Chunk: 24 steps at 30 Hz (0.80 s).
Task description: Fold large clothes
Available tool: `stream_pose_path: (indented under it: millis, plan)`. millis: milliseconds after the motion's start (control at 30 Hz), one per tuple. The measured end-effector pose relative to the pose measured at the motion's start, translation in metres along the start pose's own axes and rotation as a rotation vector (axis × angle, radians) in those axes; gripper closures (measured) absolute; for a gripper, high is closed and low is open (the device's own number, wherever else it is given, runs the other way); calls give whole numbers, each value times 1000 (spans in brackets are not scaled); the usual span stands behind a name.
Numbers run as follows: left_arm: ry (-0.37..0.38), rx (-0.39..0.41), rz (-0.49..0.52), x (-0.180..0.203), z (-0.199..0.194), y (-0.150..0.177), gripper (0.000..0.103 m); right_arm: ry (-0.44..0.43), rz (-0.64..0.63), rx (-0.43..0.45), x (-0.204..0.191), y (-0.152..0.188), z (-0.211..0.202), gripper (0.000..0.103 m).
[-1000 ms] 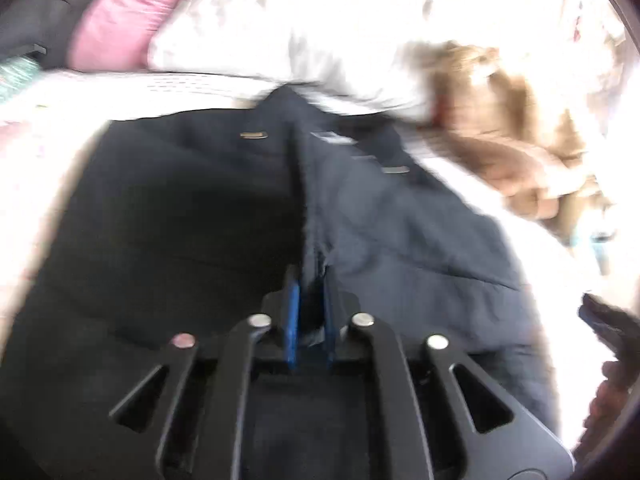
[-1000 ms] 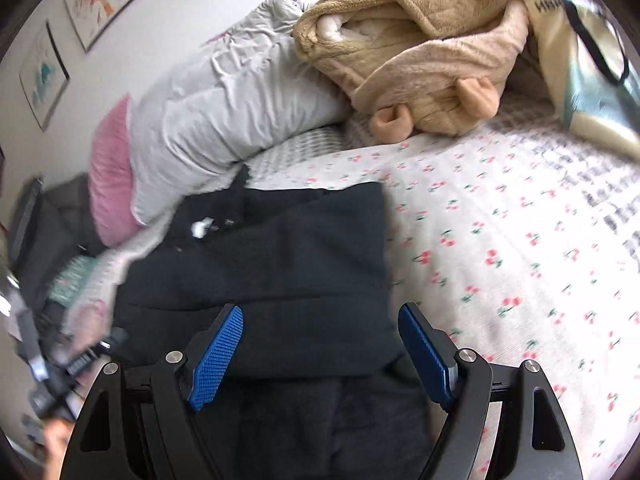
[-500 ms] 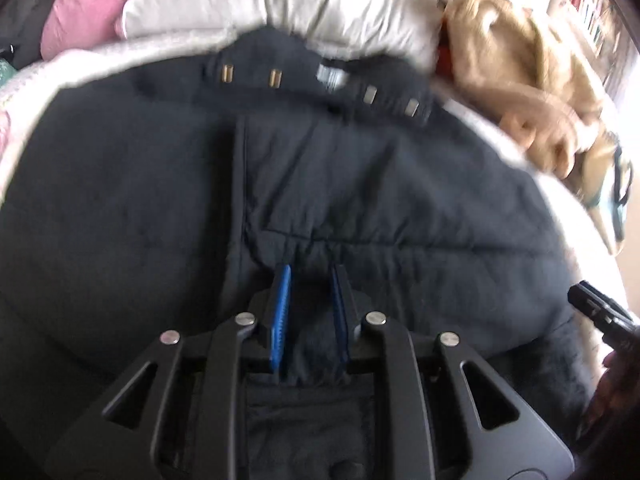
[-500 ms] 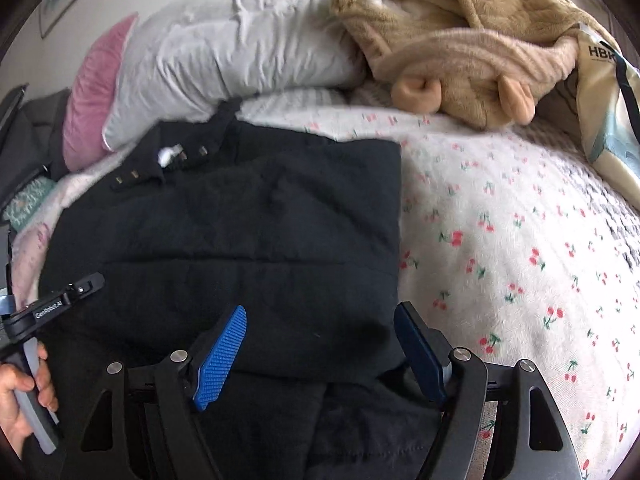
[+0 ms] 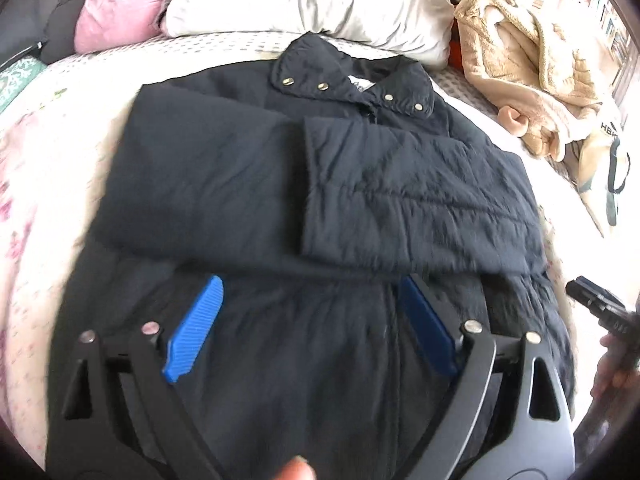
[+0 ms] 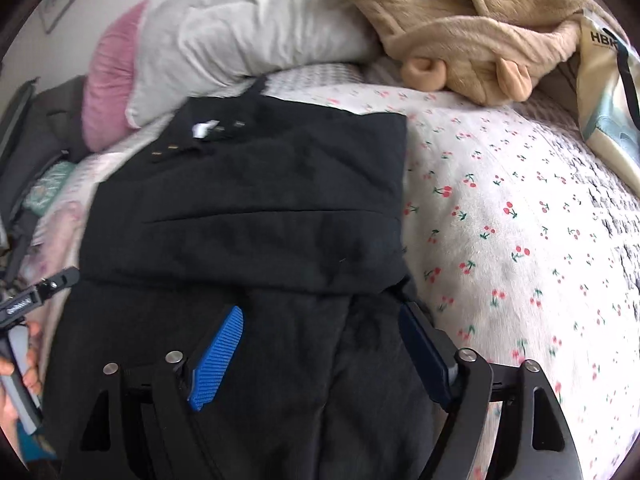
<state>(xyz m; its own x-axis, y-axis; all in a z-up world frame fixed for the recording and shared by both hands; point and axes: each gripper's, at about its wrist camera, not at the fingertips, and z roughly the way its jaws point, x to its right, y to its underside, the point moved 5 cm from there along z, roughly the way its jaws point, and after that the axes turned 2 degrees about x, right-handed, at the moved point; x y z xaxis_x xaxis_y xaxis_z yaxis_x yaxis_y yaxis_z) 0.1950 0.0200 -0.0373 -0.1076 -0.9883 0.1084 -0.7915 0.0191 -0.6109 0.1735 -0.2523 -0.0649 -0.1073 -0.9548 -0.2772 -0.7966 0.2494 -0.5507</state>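
Observation:
A large black padded jacket (image 5: 248, 184) lies flat on the bed, collar with brass snaps (image 5: 352, 84) towards the pillows, both sleeves folded across its chest. My left gripper (image 5: 312, 292) is open and empty above the jacket's lower half. My right gripper (image 6: 320, 316) is open and empty above the jacket's (image 6: 256, 208) lower right part. The right gripper's body shows at the right edge of the left wrist view (image 5: 600, 312); the left gripper's shows at the left edge of the right wrist view (image 6: 36, 292).
The bed has a white cherry-print cover (image 6: 512, 216). A grey-white pillow (image 5: 304, 0) and a pink pillow (image 5: 120, 0) lie behind the collar. A tan fleece garment (image 6: 460, 20) and a cream tote bag (image 6: 608, 92) lie at the back right.
My left gripper let go of the jacket fabric it pinched, opened wide and pulled back. The sleeve now lies folded across the chest. The right gripper stayed open and moved slightly closer.

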Motion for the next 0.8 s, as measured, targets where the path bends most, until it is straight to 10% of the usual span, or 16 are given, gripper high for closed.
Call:
stream_pose_path:
  millis: [433, 800]
  plan:
    - [-5, -60, -56, -101, -105, 77, 1, -152, 124, -79, 16, 46, -85, 18]
    - [-4, -224, -184, -175, -113, 140, 1, -244, 228, -287, 23, 130, -104, 18]
